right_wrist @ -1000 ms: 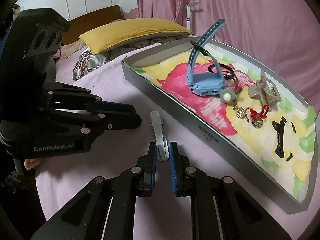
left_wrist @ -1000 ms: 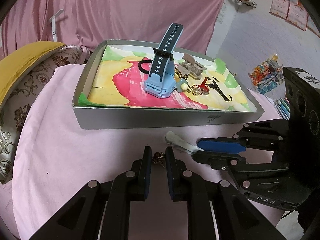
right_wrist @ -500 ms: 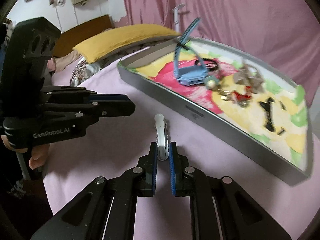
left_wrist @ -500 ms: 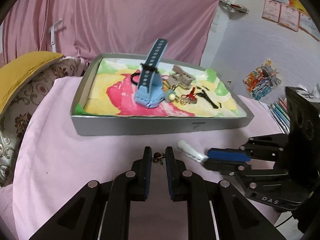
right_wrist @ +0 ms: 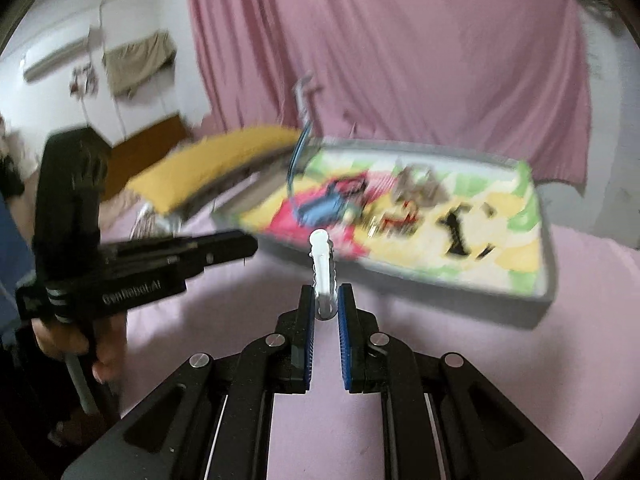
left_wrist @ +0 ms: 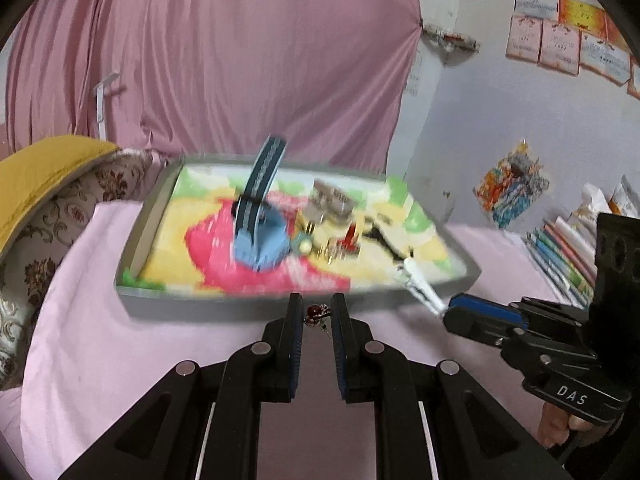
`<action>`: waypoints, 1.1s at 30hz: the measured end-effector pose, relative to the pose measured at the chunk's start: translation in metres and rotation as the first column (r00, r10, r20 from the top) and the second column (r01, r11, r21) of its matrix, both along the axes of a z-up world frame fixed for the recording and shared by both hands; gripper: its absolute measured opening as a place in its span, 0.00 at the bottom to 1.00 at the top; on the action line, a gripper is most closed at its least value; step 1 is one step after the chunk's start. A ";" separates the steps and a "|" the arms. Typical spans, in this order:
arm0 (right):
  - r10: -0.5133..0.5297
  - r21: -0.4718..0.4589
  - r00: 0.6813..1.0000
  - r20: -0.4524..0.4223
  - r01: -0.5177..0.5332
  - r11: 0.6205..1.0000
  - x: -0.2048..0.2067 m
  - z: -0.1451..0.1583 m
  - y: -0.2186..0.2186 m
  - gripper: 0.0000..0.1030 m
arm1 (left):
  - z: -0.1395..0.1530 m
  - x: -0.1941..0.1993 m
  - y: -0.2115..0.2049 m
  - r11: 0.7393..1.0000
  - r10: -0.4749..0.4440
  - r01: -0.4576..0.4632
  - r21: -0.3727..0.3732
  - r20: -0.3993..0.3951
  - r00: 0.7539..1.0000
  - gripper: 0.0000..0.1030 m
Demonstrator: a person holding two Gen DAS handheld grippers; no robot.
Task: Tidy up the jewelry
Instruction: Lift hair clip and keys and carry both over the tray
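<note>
My left gripper (left_wrist: 316,312) is shut on a small red-and-silver earring (left_wrist: 317,314), held just above the pink cloth in front of the grey tray (left_wrist: 168,304). My right gripper (right_wrist: 326,300) is shut on a white hair clip (right_wrist: 322,264) that sticks out forward toward the tray (right_wrist: 520,296). In the left wrist view the white hair clip (left_wrist: 418,282) reaches over the tray's near right corner from the right gripper (left_wrist: 452,308). Inside the tray lie a blue watch (left_wrist: 260,240), a beige claw clip (left_wrist: 330,200), a red trinket (left_wrist: 350,236) and black pins (right_wrist: 456,228). The picture is blurred.
A yellow cushion (left_wrist: 40,172) on a patterned pillow lies left of the tray. A pink curtain (left_wrist: 240,60) hangs behind. Coloured pencils and books (left_wrist: 560,248) are at the right. The left gripper (right_wrist: 248,246) with a hand (right_wrist: 80,344) on its handle fills the left of the right wrist view.
Both grippers have lifted off the pink cloth and moved toward the tray with their items. The right one has swung so the clip now reaches the tray's near corner.
</note>
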State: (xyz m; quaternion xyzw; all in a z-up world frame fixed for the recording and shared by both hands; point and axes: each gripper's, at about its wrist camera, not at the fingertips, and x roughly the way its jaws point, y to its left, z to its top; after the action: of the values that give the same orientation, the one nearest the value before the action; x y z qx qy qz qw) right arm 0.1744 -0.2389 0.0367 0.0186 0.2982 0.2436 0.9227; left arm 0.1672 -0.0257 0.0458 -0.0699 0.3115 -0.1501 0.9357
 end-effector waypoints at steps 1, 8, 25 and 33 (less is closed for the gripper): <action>-0.018 0.012 1.000 0.023 0.018 1.000 -0.001 0.003 -0.002 0.10 | 0.005 0.002 -0.002 1.000 0.007 -0.007 -0.003 0.028 1.000 0.13; -0.169 0.081 0.965 0.198 0.156 0.984 0.010 0.036 -0.017 0.10 | 0.036 0.018 -0.020 0.999 0.040 -0.038 -0.013 0.208 0.977 0.13; -0.322 0.083 0.900 0.292 0.312 0.947 0.086 0.058 -0.022 0.10 | 0.048 0.093 -0.052 0.992 0.095 -0.117 0.045 0.337 0.937 0.13; -0.351 0.076 0.918 0.186 0.343 0.936 0.125 0.043 -0.029 0.10 | 0.034 0.126 -0.062 0.993 0.081 -0.097 0.066 0.213 0.974 0.13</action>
State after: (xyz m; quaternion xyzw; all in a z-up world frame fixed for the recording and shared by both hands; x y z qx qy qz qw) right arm 0.2990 -0.2680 0.0793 0.0665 0.1925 0.0831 0.9755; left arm 0.2931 -0.0873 0.0800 -0.0319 0.2128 -0.1025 0.9712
